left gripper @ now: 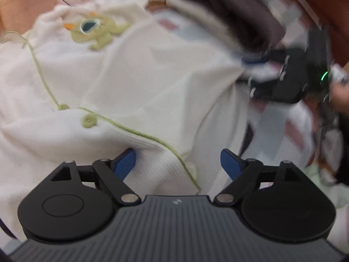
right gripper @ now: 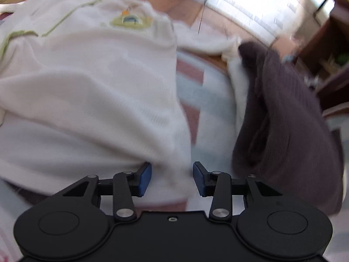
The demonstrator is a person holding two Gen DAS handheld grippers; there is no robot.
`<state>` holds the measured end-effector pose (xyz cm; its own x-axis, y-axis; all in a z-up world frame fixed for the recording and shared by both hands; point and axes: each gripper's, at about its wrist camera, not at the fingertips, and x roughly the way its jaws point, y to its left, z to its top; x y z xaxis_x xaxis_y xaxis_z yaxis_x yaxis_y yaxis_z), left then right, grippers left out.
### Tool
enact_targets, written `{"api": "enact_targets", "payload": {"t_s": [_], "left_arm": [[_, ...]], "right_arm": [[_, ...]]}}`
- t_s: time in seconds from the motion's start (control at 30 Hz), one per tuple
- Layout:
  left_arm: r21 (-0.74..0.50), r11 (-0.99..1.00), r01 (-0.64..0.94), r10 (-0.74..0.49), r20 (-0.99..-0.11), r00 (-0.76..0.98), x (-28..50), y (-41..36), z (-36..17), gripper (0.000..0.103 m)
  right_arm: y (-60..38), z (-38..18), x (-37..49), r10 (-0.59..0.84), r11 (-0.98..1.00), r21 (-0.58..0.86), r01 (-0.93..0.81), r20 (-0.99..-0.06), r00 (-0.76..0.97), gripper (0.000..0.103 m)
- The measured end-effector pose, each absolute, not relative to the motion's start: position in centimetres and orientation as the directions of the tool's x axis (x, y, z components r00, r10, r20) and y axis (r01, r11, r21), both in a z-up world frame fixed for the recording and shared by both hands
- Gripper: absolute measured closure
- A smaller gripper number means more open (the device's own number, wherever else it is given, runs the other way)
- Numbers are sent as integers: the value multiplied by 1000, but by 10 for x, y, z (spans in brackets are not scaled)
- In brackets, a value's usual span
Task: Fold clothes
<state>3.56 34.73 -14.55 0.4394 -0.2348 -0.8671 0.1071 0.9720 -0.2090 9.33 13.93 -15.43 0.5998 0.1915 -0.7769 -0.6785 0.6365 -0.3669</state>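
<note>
Home, patchwork bedspread (right gripper: 196, 91), wooden shelves (right gripper: 327, 50)

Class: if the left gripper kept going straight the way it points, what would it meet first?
Most likely the cream knitted garment, at its ribbed hem with green trim, which lies between the open jaws of the left gripper. Depth is hard to judge.

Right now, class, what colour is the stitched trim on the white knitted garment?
Light green trim on the white knitted garment, clearest in the left wrist view.

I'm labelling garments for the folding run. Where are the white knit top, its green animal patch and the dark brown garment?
white knit top (left gripper: 135, 83), left wrist view, on its plain front panel.
green animal patch (left gripper: 96, 31), left wrist view, on the patch's body.
dark brown garment (right gripper: 290, 118), right wrist view, on its folded middle.
</note>
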Motion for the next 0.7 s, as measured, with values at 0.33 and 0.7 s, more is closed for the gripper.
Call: {"api": "enact_targets", "payload": {"t_s": [0.33, 0.7], "left_arm": [[-615, 783, -87, -503, -710, 493, 12, 423, -122, 84], [-488, 863, -130, -381, -798, 468, 13, 415, -133, 50]], "right_arm": [[63, -109, 128, 470, 771, 170, -613, -802, 369, 97], [83, -112, 102, 234, 893, -43, -449, -806, 543, 87]]}}
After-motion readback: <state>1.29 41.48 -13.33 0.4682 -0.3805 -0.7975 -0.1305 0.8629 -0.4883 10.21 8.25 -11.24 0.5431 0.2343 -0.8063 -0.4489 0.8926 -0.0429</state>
